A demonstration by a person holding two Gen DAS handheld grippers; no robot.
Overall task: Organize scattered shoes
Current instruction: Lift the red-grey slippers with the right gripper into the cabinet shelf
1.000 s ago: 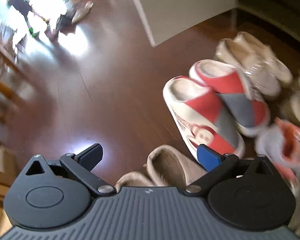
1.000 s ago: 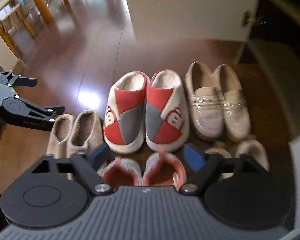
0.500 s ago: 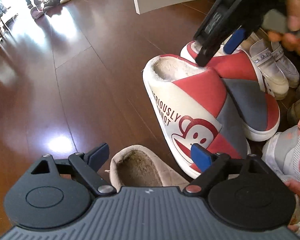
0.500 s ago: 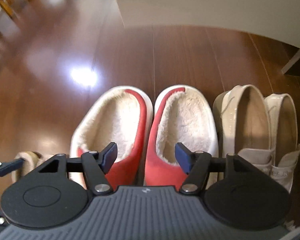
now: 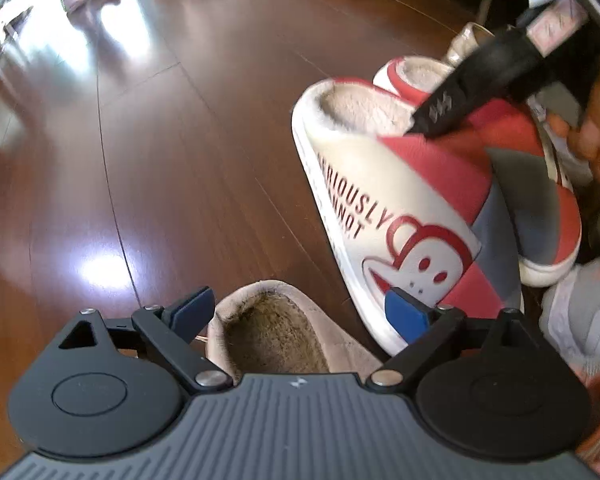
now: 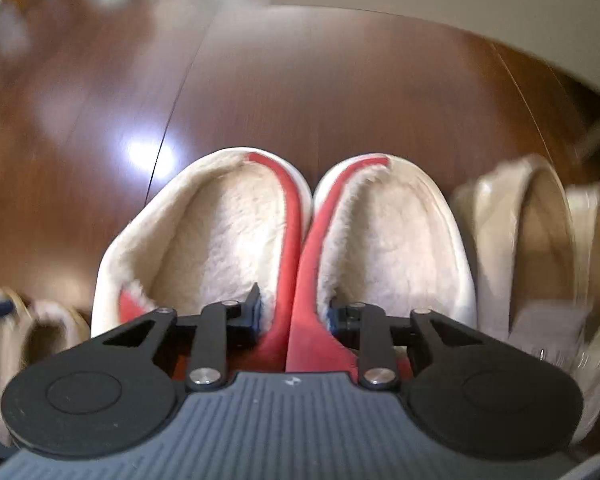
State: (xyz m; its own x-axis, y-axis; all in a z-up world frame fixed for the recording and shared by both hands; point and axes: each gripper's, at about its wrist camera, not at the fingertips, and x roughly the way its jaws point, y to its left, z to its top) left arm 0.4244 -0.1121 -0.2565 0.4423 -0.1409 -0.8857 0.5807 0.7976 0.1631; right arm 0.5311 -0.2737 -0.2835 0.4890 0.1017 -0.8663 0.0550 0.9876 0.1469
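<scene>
Open dark wooden floor [image 5: 180, 168] lies clear to the left and ahead. To the right, red-and-white fleece-lined slippers [image 6: 300, 248] crowd against cream patent loafers [image 6: 540, 240]; a beige fuzzy slipper [image 5: 276, 336] sits between the left gripper's [image 5: 300, 312] fingers.

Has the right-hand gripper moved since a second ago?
Yes. The right gripper has come forward and down to the red slippers, past the pink shoes seen before. Its jaws are closing with the slippers' inner red edges between them.
</scene>
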